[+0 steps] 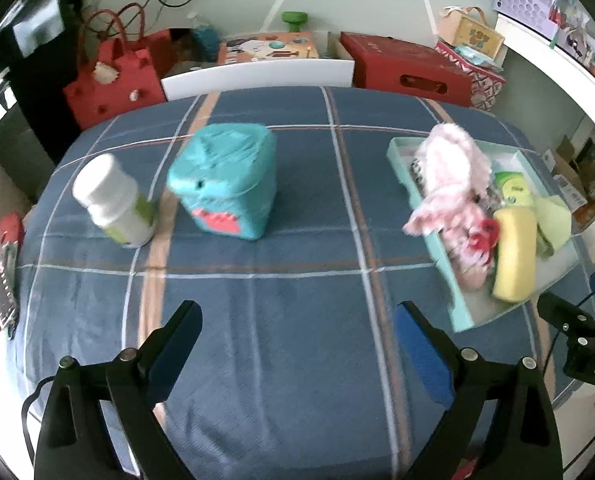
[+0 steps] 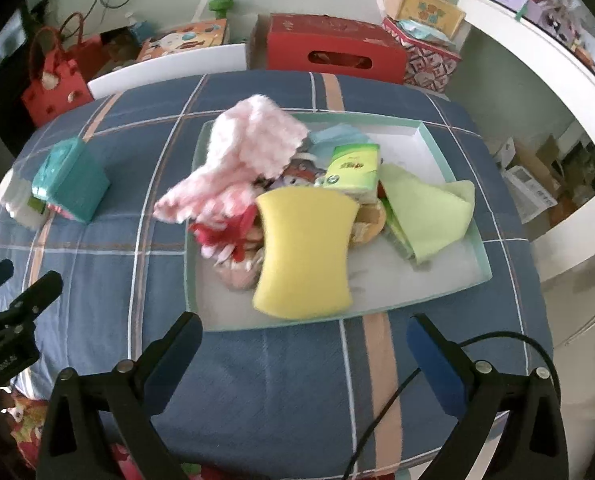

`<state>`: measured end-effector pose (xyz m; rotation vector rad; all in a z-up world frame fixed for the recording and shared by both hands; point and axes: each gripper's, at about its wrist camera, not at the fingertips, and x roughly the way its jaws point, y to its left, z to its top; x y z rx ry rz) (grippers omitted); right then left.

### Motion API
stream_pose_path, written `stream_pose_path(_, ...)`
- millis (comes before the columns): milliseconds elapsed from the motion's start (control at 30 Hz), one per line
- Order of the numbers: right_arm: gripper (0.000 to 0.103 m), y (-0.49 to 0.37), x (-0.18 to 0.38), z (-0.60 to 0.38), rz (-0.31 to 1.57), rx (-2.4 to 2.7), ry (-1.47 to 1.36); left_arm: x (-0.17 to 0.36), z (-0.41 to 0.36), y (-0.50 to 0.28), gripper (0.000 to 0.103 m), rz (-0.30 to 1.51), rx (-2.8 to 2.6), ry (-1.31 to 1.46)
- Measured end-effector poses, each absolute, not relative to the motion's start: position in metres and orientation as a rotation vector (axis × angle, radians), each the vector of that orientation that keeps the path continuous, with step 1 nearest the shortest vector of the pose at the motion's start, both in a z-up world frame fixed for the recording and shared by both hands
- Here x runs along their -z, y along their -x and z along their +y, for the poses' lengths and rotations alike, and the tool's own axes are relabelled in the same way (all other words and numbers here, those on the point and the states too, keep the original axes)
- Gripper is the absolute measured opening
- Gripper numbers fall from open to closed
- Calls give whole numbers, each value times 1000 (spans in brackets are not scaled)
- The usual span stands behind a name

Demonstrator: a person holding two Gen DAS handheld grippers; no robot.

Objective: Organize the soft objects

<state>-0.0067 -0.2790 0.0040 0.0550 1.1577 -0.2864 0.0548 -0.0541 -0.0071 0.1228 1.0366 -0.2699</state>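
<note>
A: Right wrist view: yellow sponge point(image 2: 303, 256) lies in the tray point(image 2: 453, 160), dead ahead of my right claw point(image 2: 304, 354), just past the near rim. Long axis runs away from me.
B: Which claw is nearer?
A: Right. Left claw point(image 1: 297, 342) faces bare checked cloth on the desk point(image 1: 297, 208); the tray sits off to its right. Both claws spread wide, nothing between them.
B: Rest of the pile?
A: Pink fluffy cloth point(image 2: 253, 144) draped over the left rim, green cloth point(image 2: 429, 208) to the right.
B: Any readable text?
A: Green tissue pack point(image 2: 351, 168) has print, too blurred. Teal box point(image 1: 227, 184): no text.
</note>
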Motion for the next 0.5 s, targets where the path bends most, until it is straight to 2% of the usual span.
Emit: stream_pose_path(500,103,28,9,-242,1145,263,-44,11,-19,-30,97,1026,217,-92)
